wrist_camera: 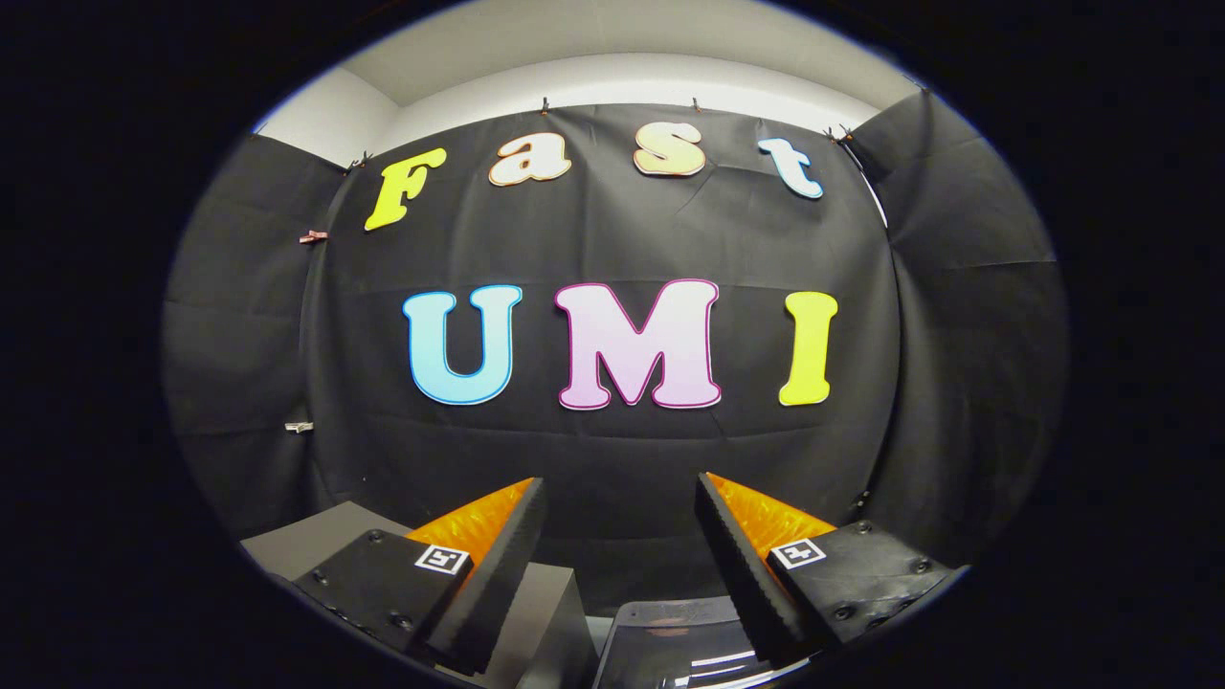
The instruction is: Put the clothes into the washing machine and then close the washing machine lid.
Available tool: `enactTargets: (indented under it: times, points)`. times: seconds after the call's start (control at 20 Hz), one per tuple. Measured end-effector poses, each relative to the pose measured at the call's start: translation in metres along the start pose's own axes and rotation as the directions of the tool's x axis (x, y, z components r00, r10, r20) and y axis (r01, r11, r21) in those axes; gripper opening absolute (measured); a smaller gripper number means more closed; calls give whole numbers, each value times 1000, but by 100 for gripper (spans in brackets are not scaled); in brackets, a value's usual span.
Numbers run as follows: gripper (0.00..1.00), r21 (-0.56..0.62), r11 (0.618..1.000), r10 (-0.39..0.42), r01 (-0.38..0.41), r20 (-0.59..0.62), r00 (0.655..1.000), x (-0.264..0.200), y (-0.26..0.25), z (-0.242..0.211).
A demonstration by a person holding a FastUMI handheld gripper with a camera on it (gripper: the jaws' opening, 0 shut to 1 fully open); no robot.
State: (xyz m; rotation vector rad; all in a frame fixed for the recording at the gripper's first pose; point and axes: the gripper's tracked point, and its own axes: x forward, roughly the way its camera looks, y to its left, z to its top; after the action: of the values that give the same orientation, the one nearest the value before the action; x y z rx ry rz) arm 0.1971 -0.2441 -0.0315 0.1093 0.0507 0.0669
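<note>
The gripper (620, 536) is held high and level, its two fingers spread wide with nothing between them, facing the booth's black cloth wall (612, 239). Below and just between the fingertips shows a dark glossy panel (670, 641), which looks like part of the washing machine, perhaps its lid, though I cannot tell whether it is up or down. A grey box (316, 541) sits to the near left under the left finger. So the machine lies down and slightly right of the fingers; any coming move likely calls for tilting downward.
</note>
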Motion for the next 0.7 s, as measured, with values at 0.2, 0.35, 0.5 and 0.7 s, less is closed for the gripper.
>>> enactTargets:
  times: [0.2, 0.35, 0.5, 0.7]
  points:
    - [99, -6, 1000, 3, -3, 3, 1000, 1, 1, 2]
    - [99, -7, 1000, 5, -4, 4, 1000, 3, 2, 3]
    - [99, -6, 1000, 7, -7, 11, 1000, 6, 2, 5]
    - [99, -6, 1000, 7, -7, 8, 1000, 7, 1, 3]
